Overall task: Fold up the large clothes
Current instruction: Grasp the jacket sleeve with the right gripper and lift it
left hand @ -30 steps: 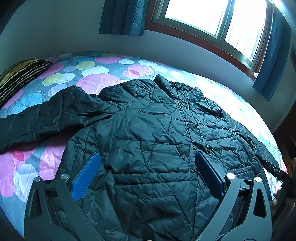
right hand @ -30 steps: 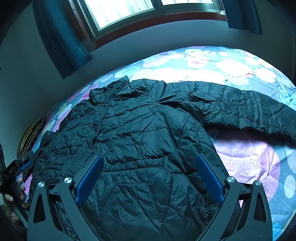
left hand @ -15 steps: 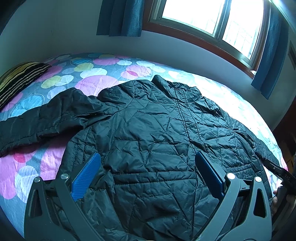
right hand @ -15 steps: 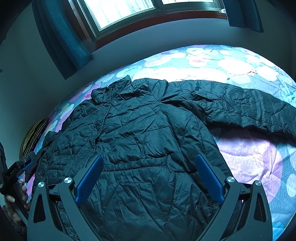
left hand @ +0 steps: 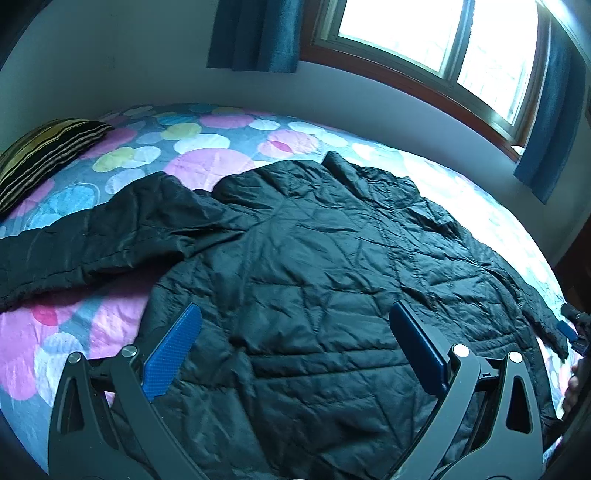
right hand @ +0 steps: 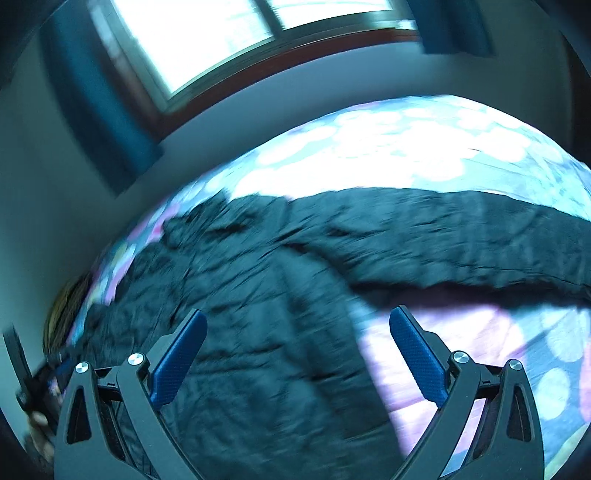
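Note:
A black quilted jacket lies spread flat on the bed, collar toward the window. One sleeve stretches out to the left in the left wrist view. The other sleeve runs to the right in the blurred right wrist view. My left gripper hovers open over the jacket's lower body, nothing between its blue pads. My right gripper is open too, above the jacket's hem edge and the bedsheet. The right gripper shows small at the left wrist view's right edge.
The bed carries a sheet with pastel circles. A striped pillow sits at its far left corner. A wall, window and blue curtains lie behind. A hand holding the left gripper shows at the right wrist view's lower left.
The right gripper has swung fast toward the right sleeve side, blurring its view. The left gripper drifted slightly, the jacket sitting lower in its view. Both stayed open.

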### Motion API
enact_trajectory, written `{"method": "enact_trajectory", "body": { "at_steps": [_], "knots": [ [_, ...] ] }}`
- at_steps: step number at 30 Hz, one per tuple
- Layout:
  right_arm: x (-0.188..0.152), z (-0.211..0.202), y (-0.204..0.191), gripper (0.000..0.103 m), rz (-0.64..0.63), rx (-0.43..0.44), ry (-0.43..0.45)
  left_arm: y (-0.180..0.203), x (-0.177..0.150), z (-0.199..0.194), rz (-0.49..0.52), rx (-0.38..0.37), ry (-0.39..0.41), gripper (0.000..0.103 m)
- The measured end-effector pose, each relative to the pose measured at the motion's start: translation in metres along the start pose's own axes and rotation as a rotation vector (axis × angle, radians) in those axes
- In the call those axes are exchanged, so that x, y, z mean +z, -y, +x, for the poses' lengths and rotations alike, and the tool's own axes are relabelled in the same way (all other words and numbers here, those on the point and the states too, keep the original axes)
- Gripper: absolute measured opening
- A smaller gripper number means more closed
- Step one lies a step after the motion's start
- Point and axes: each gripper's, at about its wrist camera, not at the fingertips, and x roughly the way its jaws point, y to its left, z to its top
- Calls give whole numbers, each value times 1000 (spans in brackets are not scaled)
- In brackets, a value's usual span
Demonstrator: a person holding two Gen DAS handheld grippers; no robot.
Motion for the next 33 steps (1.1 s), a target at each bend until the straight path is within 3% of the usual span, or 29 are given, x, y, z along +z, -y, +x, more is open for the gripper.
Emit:
{"method": "enact_trajectory", "body": {
  "at_steps": [8,11,12,16,18,26,27,28,29,30,31,33],
  "knots": [
    [12,-13,121,96,332,-92,33,-24,2,13,-45,41,-16,101],
    [7,-17,153,83,404,-118,32,-30,1,18,-59,53,-25,101],
    [4,-15,166,77,443,-116,24,-32,1,19,-60,56,-26,101],
    [-12,-2,198,75,594,-47,-3,-36,-2,23,-64,64,-31,101],
    [-14,-2,207,74,639,-12,46,-37,-3,26,-67,66,-38,101],
    [-10,-12,256,74,788,-12,272,-42,-6,32,-90,61,-55,101],
    [-7,-12,258,70,778,-43,275,-42,-7,32,-91,62,-55,101],
    [0,-12,258,51,769,-75,268,-42,-7,32,-92,62,-53,101],
    [4,-10,258,40,750,-128,246,-42,-7,32,-91,63,-53,101],
    [8,-6,260,23,745,-135,232,-42,-7,33,-91,63,-54,101],
    [8,-5,263,17,747,-129,227,-42,-7,34,-91,63,-55,101],
    [14,-6,259,13,740,-140,224,-44,-8,34,-96,63,-60,101]
  ]
}}
